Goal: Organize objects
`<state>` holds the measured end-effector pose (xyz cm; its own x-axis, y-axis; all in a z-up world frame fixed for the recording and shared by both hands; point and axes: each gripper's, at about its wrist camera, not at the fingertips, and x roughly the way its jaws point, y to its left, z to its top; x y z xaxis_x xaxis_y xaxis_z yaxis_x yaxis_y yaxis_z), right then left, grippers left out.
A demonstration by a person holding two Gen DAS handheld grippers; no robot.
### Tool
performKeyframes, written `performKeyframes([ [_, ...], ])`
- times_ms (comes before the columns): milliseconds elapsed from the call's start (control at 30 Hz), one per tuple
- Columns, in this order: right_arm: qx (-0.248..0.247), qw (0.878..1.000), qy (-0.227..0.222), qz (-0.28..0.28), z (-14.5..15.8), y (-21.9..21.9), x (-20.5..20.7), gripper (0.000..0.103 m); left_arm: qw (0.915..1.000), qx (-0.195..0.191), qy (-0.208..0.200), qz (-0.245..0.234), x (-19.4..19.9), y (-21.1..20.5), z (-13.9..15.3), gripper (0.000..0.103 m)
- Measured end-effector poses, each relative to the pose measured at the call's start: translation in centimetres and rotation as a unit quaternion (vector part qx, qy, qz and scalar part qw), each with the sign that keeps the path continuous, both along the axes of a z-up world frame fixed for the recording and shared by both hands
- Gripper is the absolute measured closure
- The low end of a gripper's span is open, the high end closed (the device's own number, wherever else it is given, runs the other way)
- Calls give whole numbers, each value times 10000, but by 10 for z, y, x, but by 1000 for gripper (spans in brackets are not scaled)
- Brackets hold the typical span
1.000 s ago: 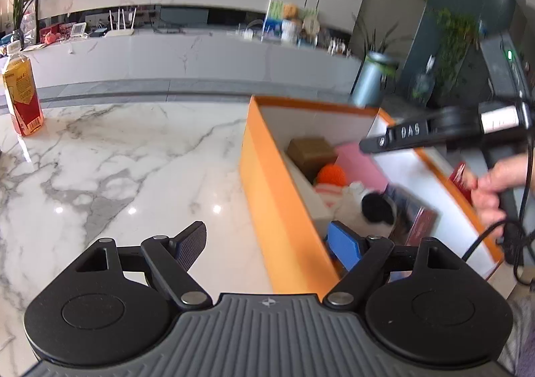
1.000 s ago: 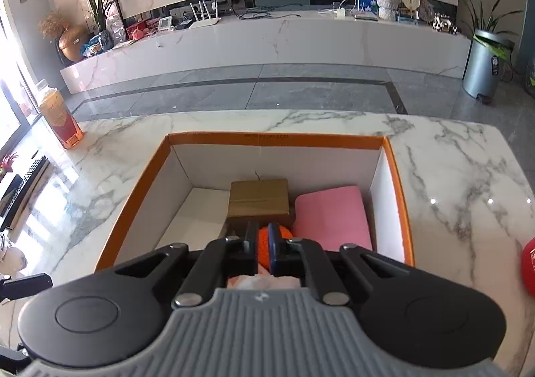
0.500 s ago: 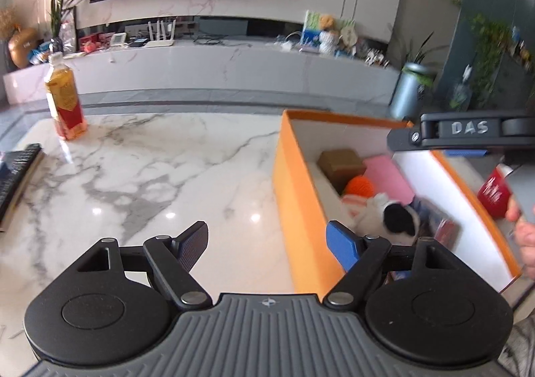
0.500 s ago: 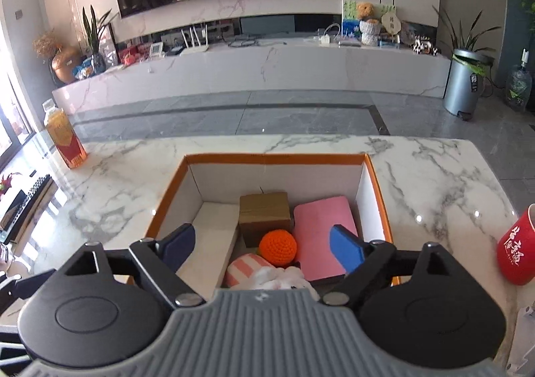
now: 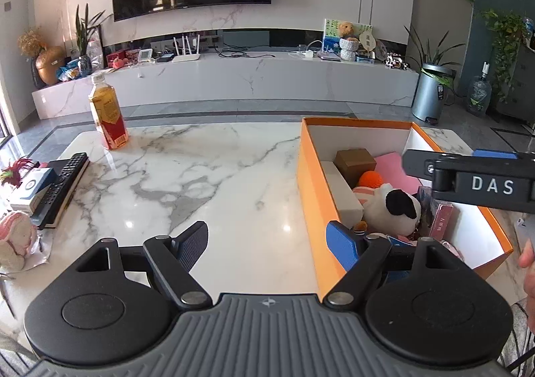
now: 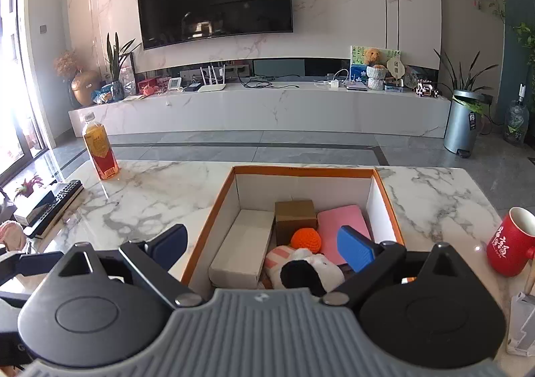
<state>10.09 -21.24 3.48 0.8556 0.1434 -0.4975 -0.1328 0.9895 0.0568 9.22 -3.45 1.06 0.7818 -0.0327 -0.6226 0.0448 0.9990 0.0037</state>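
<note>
An orange box (image 6: 214, 213) with white inner walls stands on the marble table. It holds a brown carton (image 6: 295, 216), an orange knitted ball (image 6: 306, 238), a pink pad (image 6: 342, 226), a white box (image 6: 244, 243) and a white-and-black plush (image 6: 307, 268). My right gripper (image 6: 264, 248) hangs above the box's near end. Its jaws are opening wide, with nothing gripped between them. My left gripper (image 5: 267, 243) is open over the table, straddling the left wall of the box (image 5: 311, 183). The plush (image 5: 394, 206) lies just beyond its right finger. The right gripper's black finger (image 5: 485, 183) crosses the right edge.
A tea bottle (image 5: 107, 116) stands at the table's far left. A remote and small boxes (image 5: 63, 183) and a pink plush (image 5: 15, 240) lie at the left edge. A red mug (image 6: 510, 243) stands right of the box. A hand (image 5: 528, 260) shows at the right.
The right gripper went from shut inside the box to wide open and drew back and up; the plush now lies loose in the box. The left gripper also pulled back and rose.
</note>
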Motion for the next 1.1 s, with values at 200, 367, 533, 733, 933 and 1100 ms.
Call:
performKeyframes([
  [200,116,9988,-396,-262,-1,-9,-47,7,9994,-47,-271,188,-29,7,-1,11],
  [367,10,9984,-465,-324,-11,-9,-74,7,9972,-172,-690,221,-52,8,-5,11],
  [533,-186,9986,-404,-288,-23,-5,-90,7,9962,-67,-844,186,-57,4,-3,11],
  [733,-335,9981,-484,-202,-27,-3,-102,7,9962,15,-868,44,-64,1,-5,11],
  [933,-307,9979,-516,-225,-27,-2,-105,7,9962,-22,-871,-71,-70,1,-7,11],
  [1100,-242,9984,-456,-249,-27,-2,-105,7,9962,-77,-865,-97,-70,3,-7,11],
])
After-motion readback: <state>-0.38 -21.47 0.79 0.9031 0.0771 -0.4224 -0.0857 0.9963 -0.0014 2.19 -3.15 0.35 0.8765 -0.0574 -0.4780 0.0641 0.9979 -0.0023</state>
